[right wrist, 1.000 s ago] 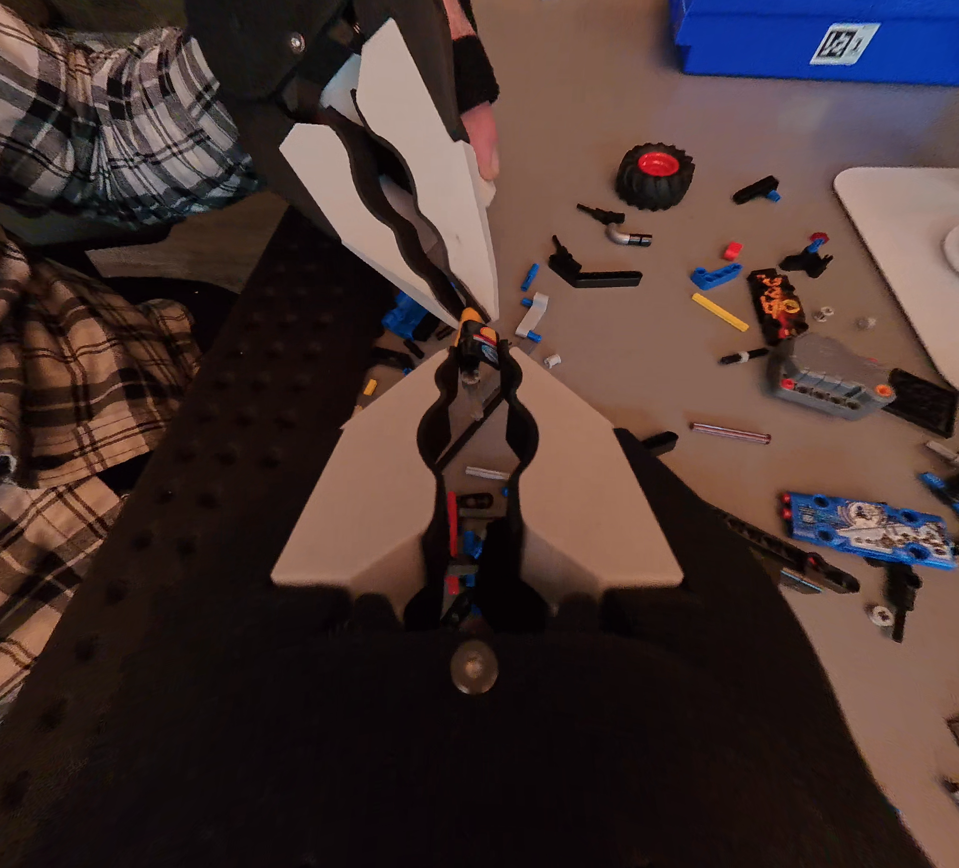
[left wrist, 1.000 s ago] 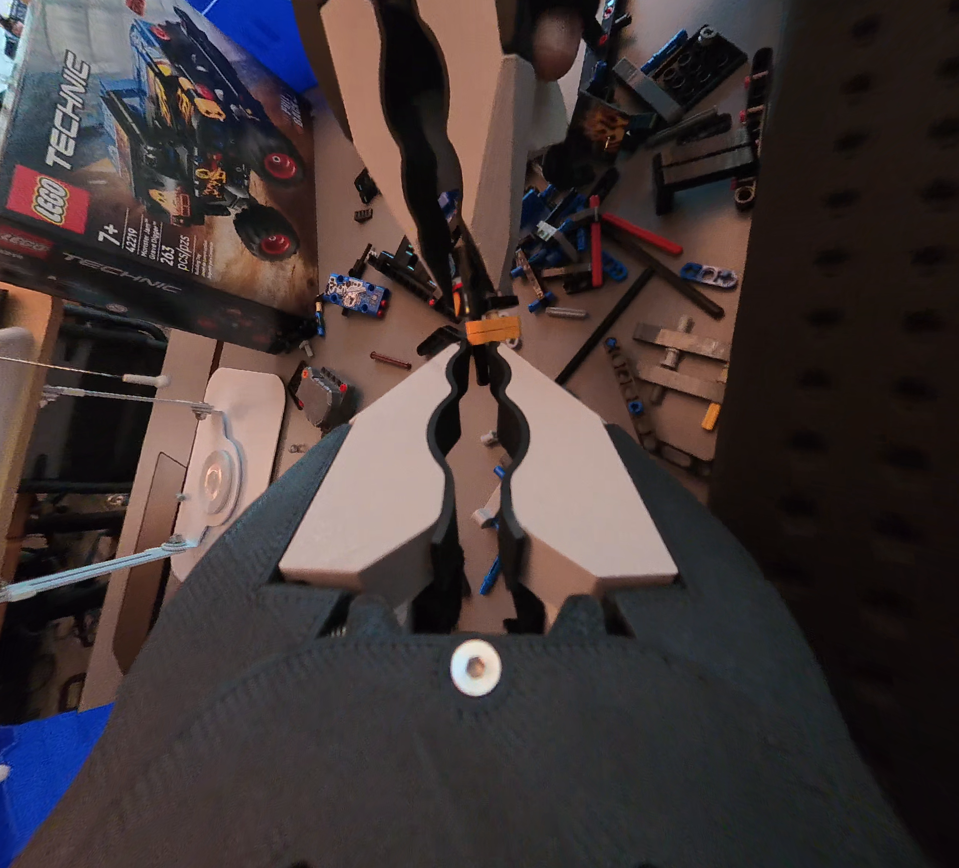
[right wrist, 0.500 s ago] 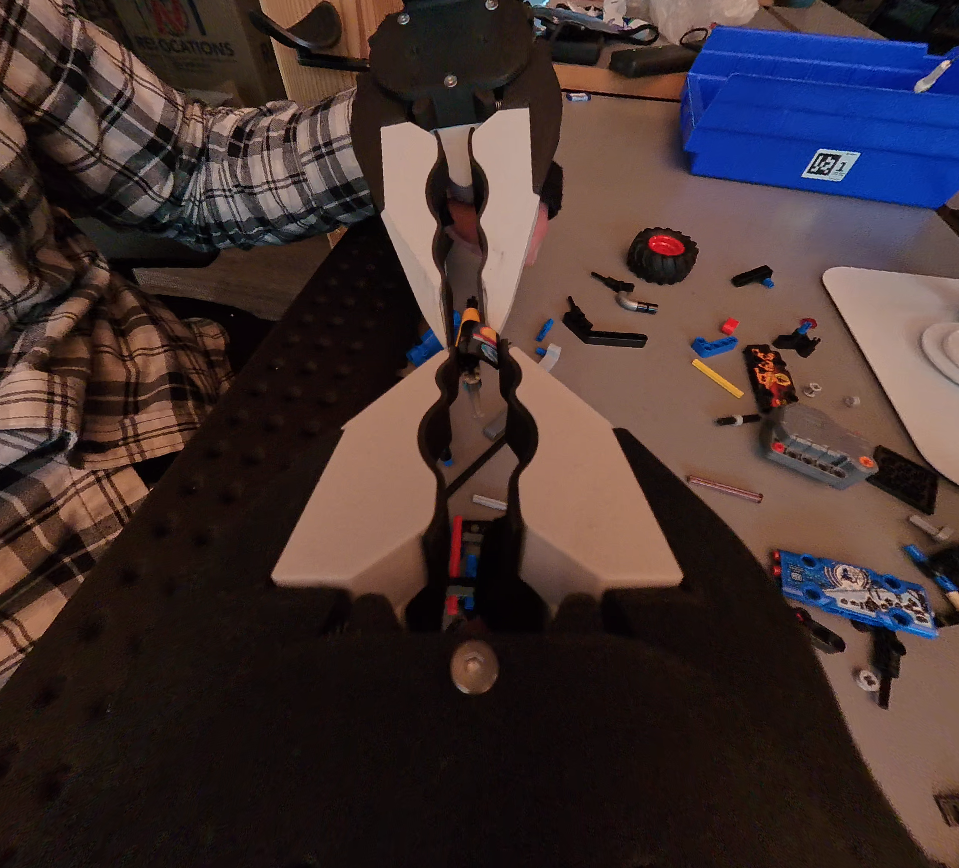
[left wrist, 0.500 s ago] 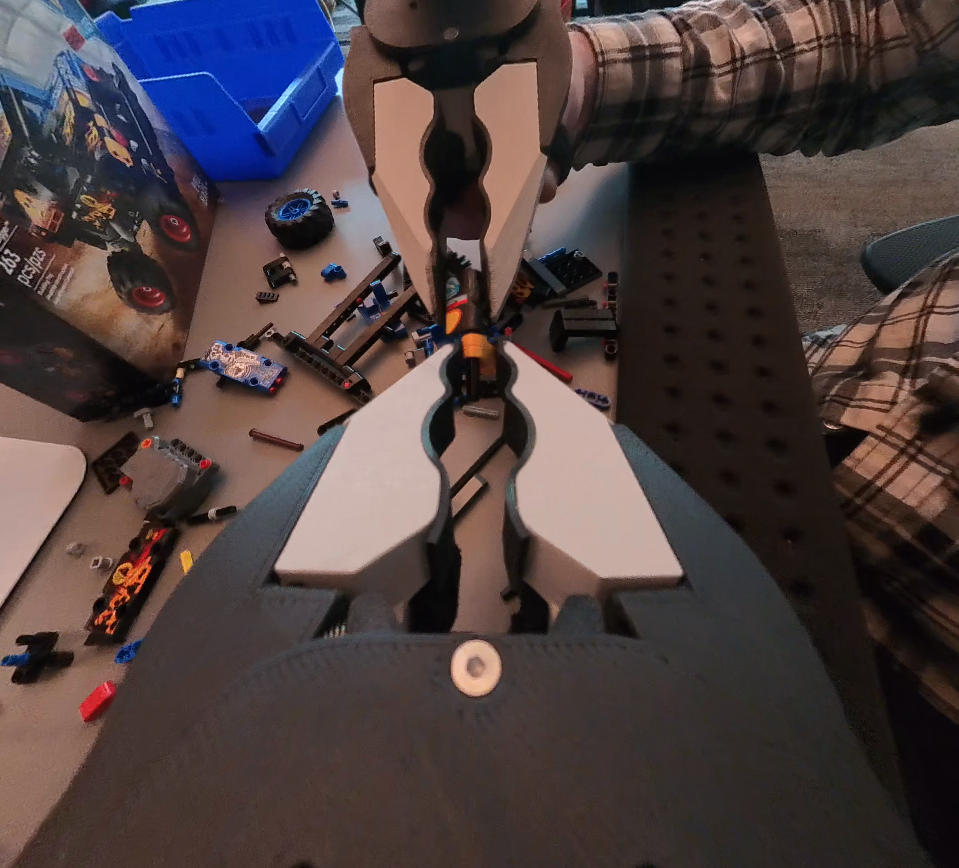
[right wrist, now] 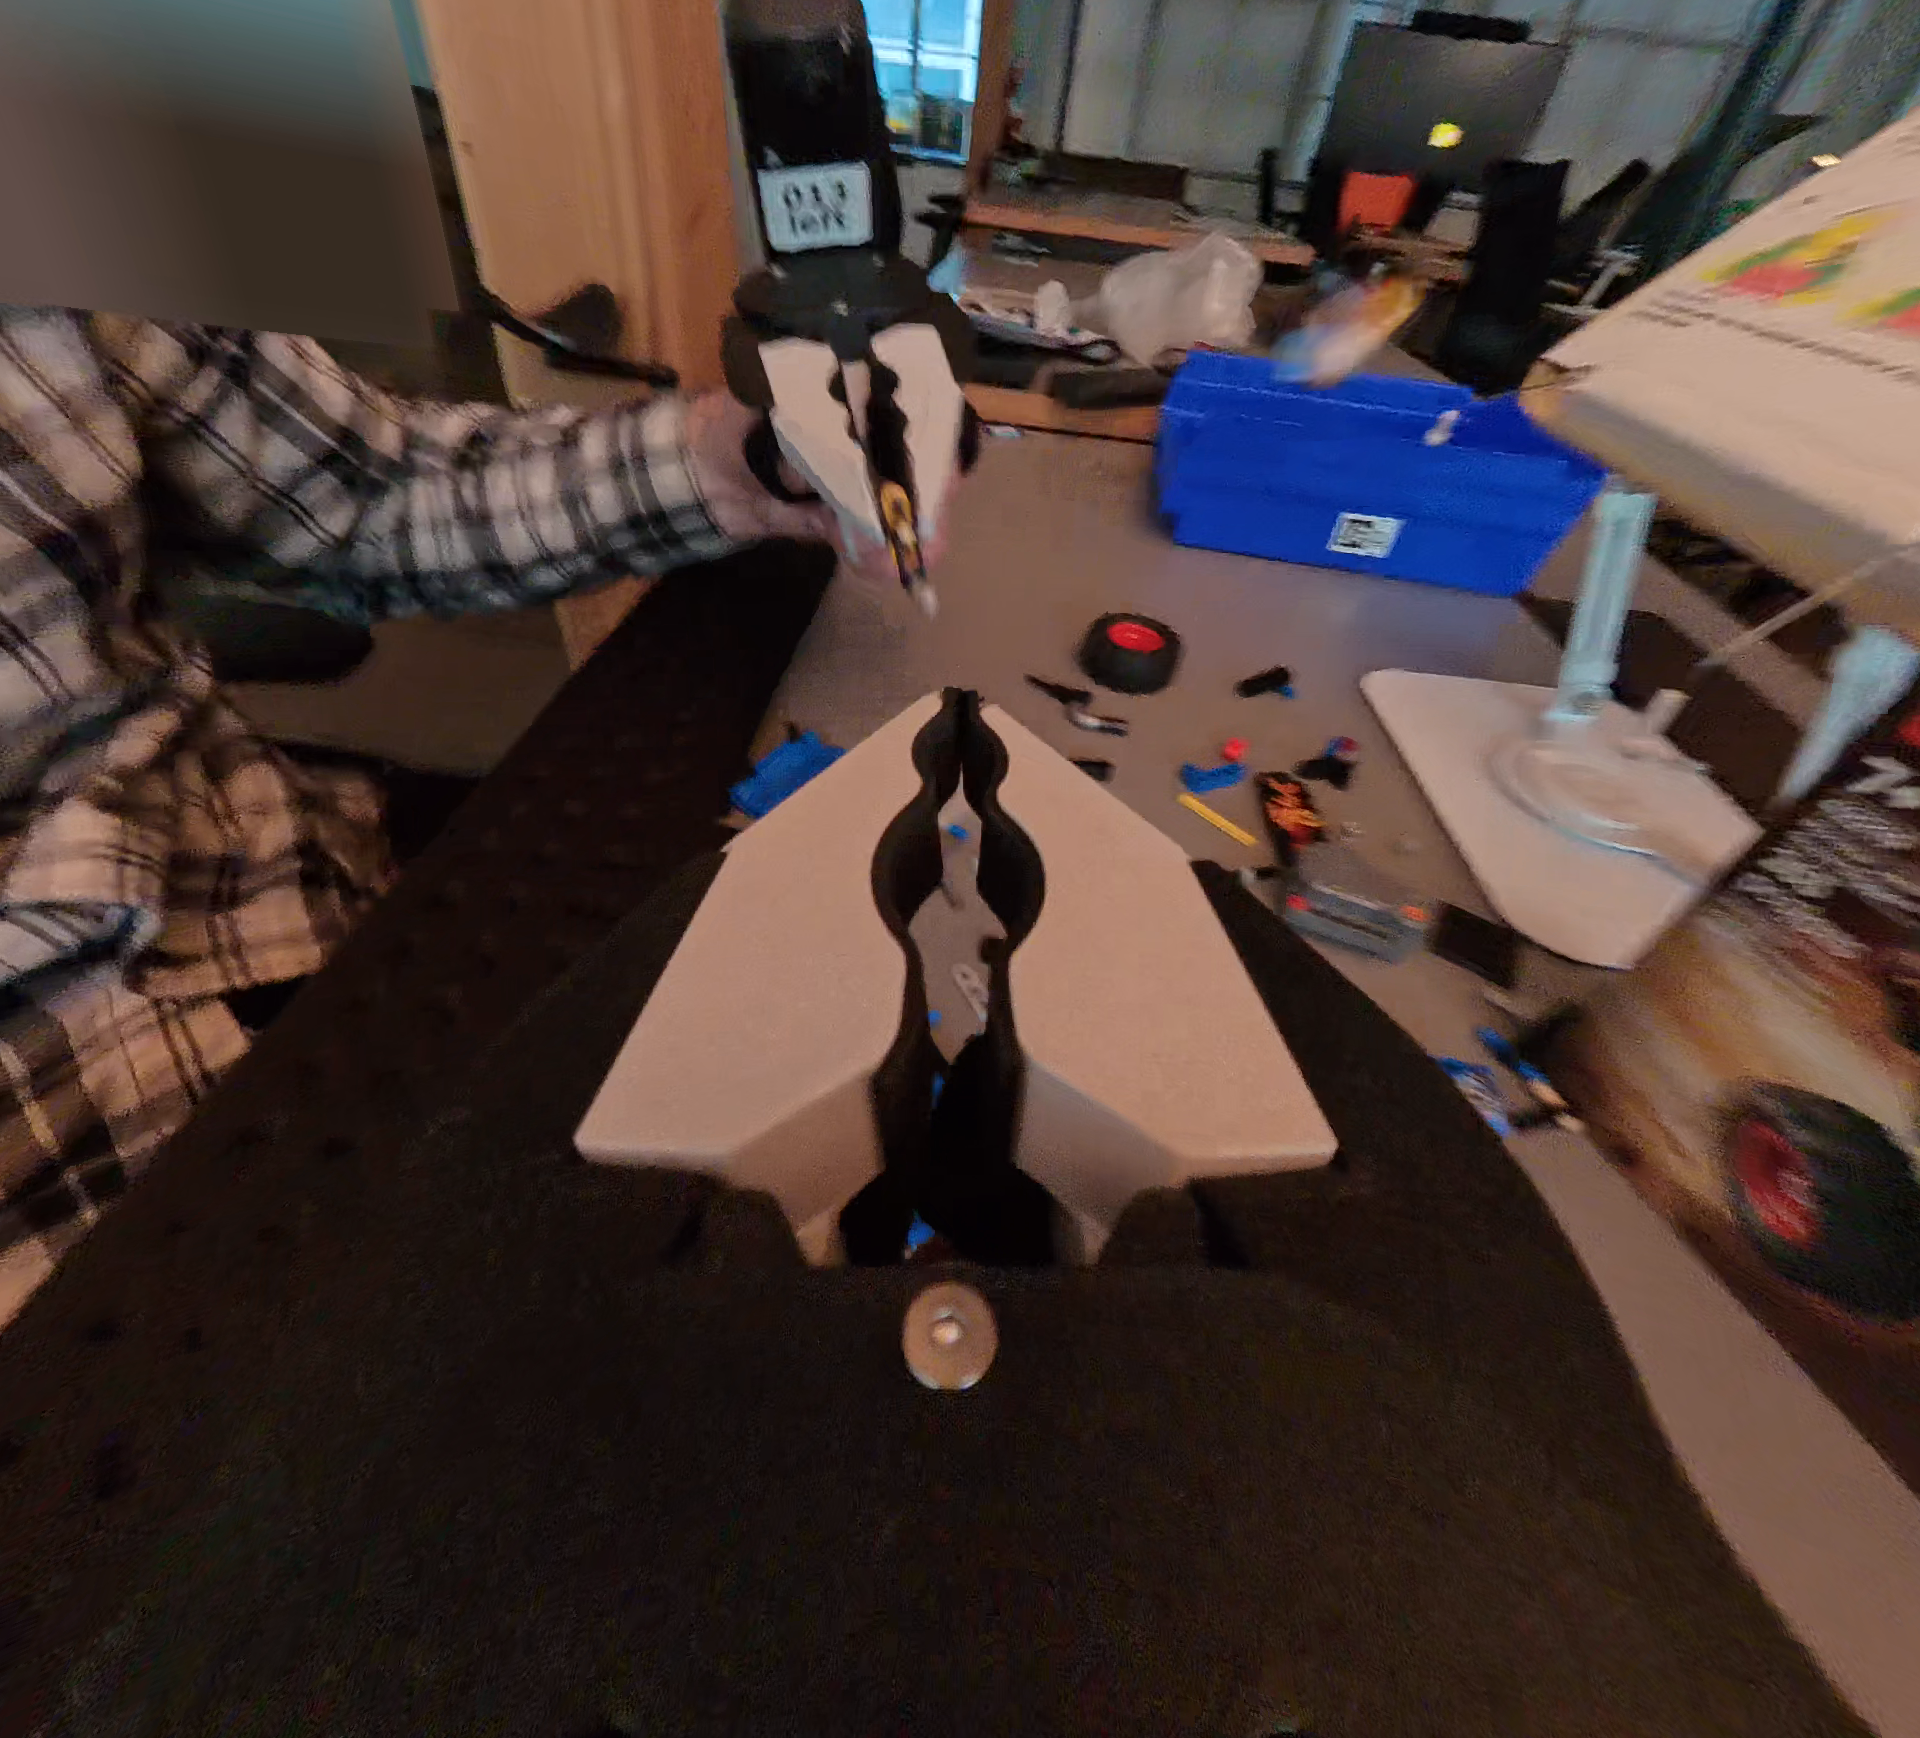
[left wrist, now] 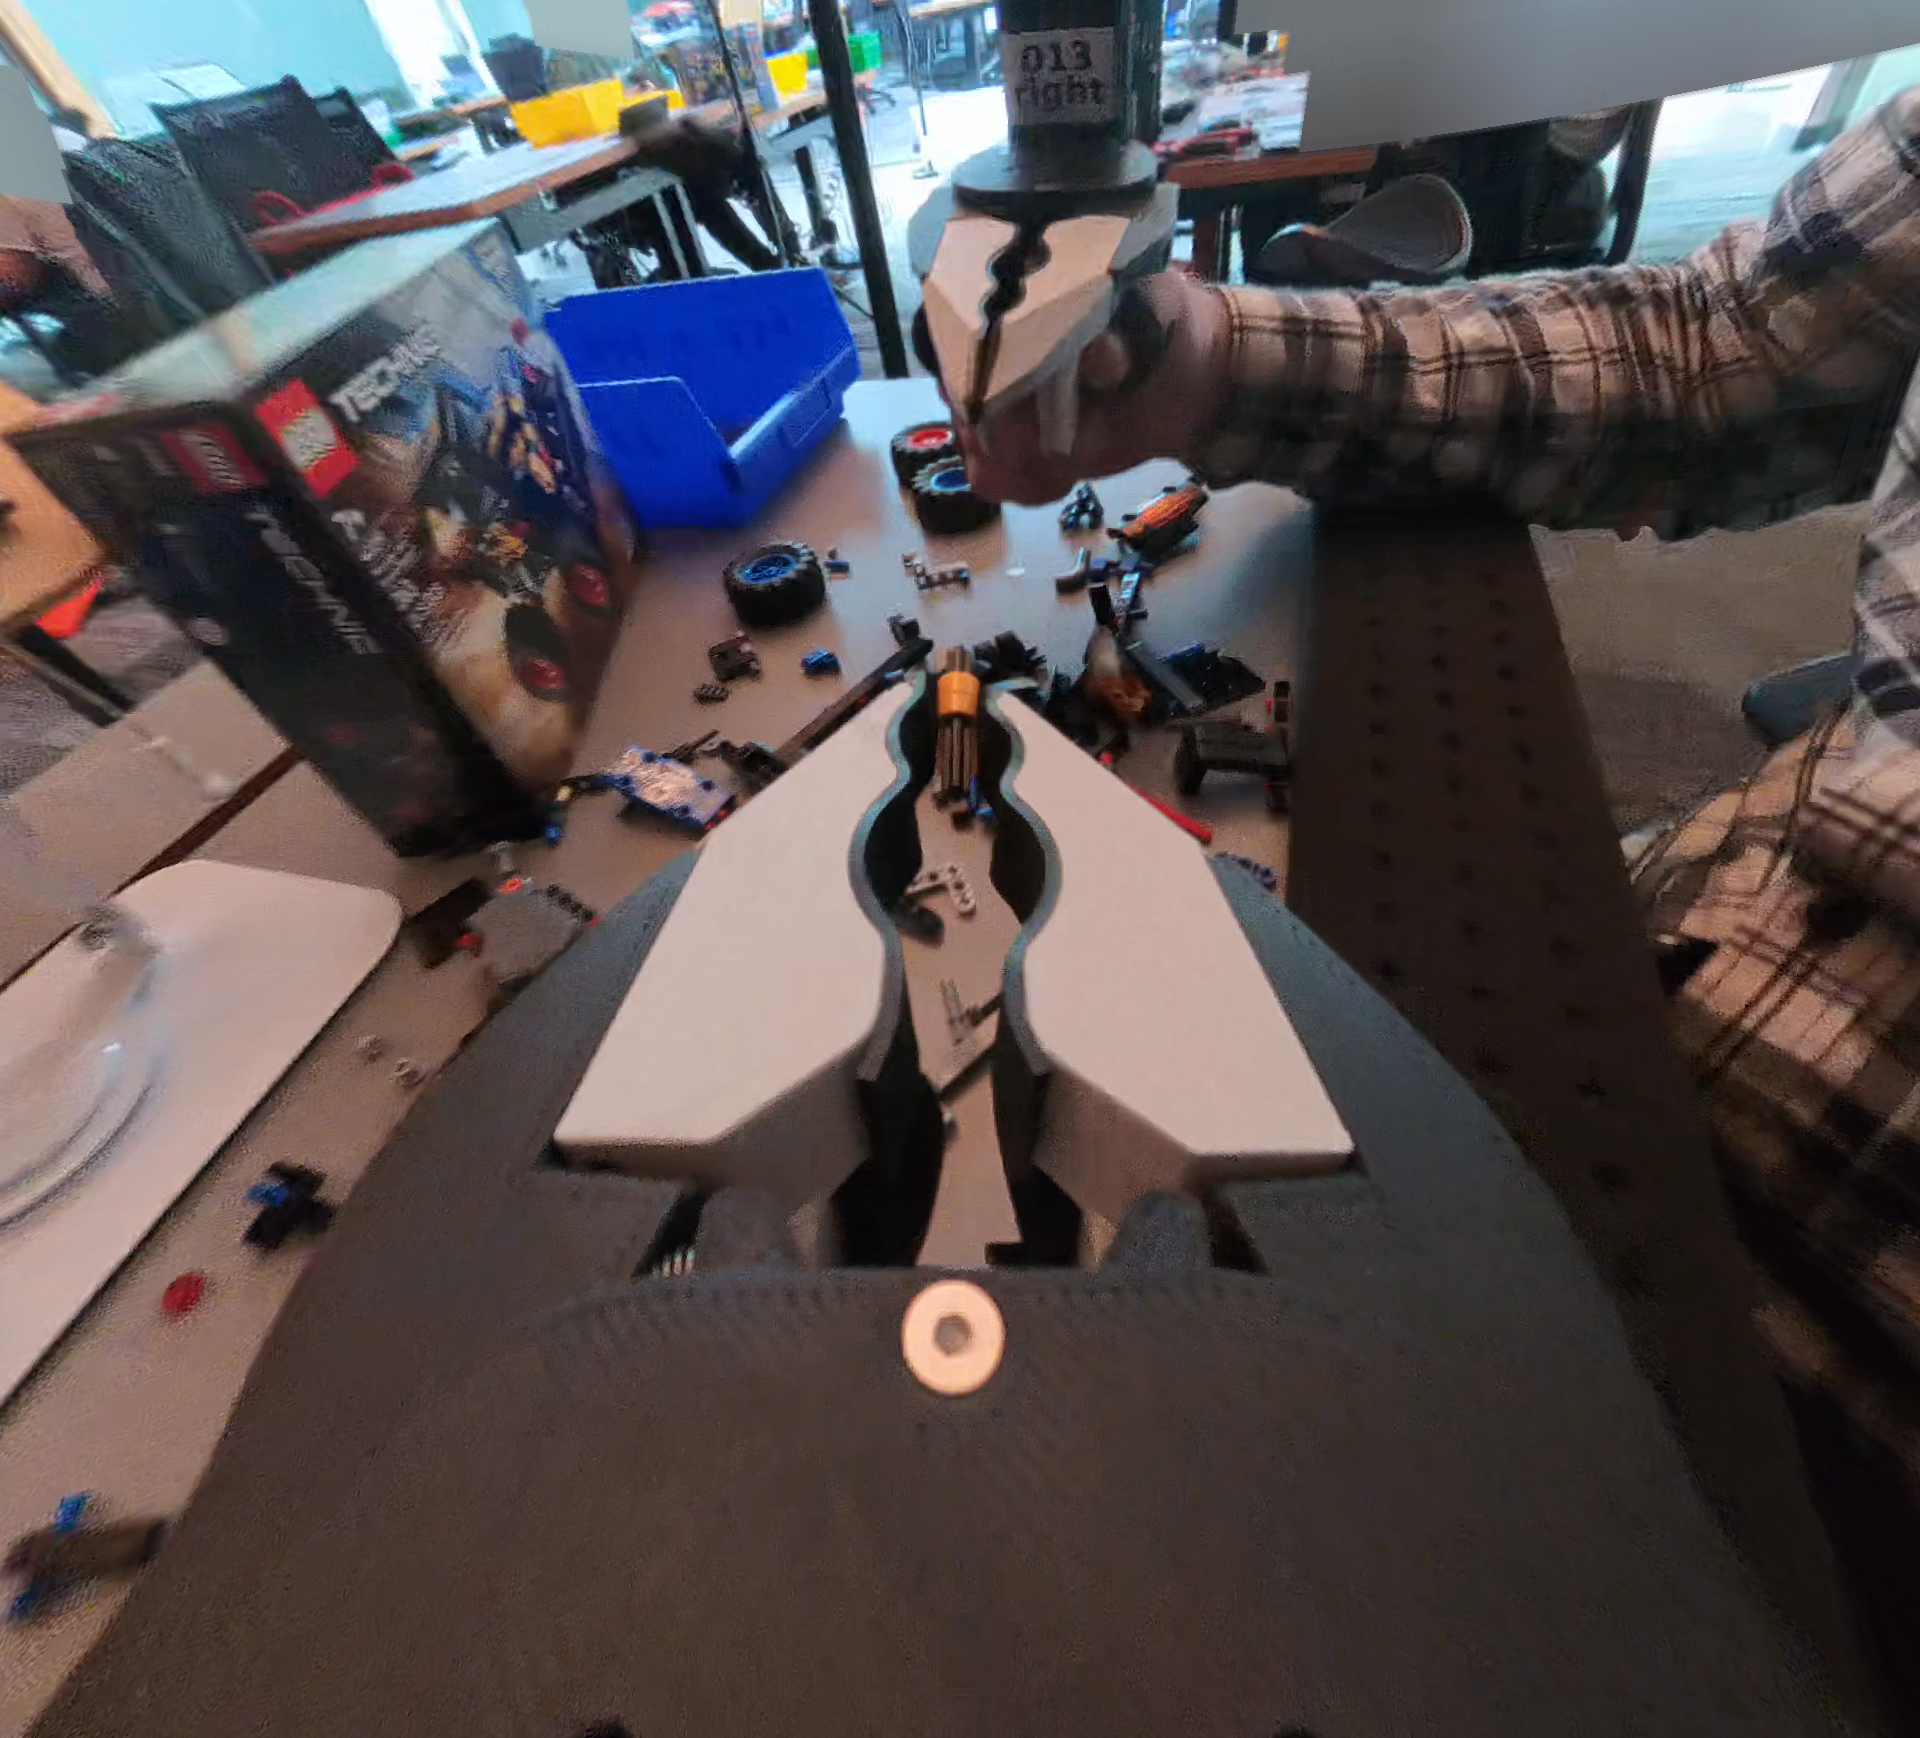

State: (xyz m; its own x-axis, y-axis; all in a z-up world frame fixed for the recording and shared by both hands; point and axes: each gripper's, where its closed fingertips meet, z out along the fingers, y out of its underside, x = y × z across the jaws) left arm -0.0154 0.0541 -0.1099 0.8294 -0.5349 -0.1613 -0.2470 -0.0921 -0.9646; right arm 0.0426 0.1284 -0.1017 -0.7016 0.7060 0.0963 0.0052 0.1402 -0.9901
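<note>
My left gripper (left wrist: 956, 693) is shut on a short black axle with an orange bush (left wrist: 956, 701), held above the table. The right wrist view shows that gripper (right wrist: 900, 535) in a person's hand, with the axle piece (right wrist: 906, 550) sticking out of its tips. My right gripper (right wrist: 961, 709) is shut with nothing between its tips, and it is well apart from the left one. It also shows in the left wrist view (left wrist: 979, 400), held upright by a hand in a plaid sleeve (left wrist: 1507, 400).
Loose building parts lie scattered on the grey table (left wrist: 1018, 566), with small tyres (left wrist: 774, 582) and a red-hub tyre (right wrist: 1127, 649). A toy box (left wrist: 343, 535) stands left, a blue bin (left wrist: 707, 384) behind. There is also a white stand base (right wrist: 1538, 836) and a black perforated board (left wrist: 1455, 805). Some 11 centimetres of space lies between my two pairs of fingers.
The two grippers have drawn apart and risen from the table. The right gripper has let go of the axle piece, which stays in the left gripper.
</note>
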